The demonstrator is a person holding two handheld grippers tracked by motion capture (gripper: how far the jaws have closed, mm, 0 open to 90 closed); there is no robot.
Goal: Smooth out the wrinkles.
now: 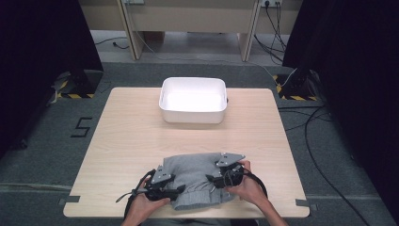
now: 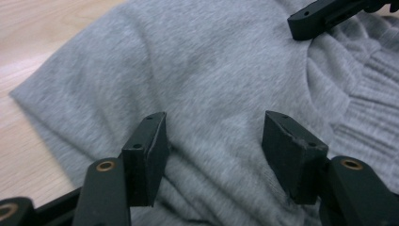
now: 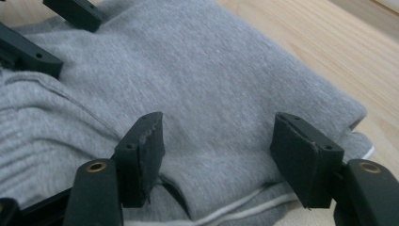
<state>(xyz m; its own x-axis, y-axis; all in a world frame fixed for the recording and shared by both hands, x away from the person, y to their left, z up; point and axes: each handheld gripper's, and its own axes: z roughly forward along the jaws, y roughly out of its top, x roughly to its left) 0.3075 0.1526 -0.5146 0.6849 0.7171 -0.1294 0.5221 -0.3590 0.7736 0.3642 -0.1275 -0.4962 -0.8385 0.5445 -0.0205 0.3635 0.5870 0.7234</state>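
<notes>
A folded grey sweater [image 1: 194, 176] lies at the near edge of the table, between the person's two hands. My left gripper [image 1: 175, 190] rests on its left part, and my right gripper [image 1: 212, 180] on its right part, tips facing each other. In the left gripper view my left gripper [image 2: 214, 150] stands open over smooth grey knit [image 2: 197, 70], with a ribbed band [image 2: 371, 99] to the right. In the right gripper view my right gripper [image 3: 219, 155] is open over the sweater [image 3: 188, 80], above a folded edge with a thin white trim [image 3: 244, 212]. Neither pair of pads pinches cloth.
A white rectangular bin [image 1: 193, 113] stands at the far middle of the wooden table [image 1: 127, 136]. Cables trail from both grippers toward the person. Beyond the table lie grey floor, black curtains and loose cables [image 1: 310, 132] at the right.
</notes>
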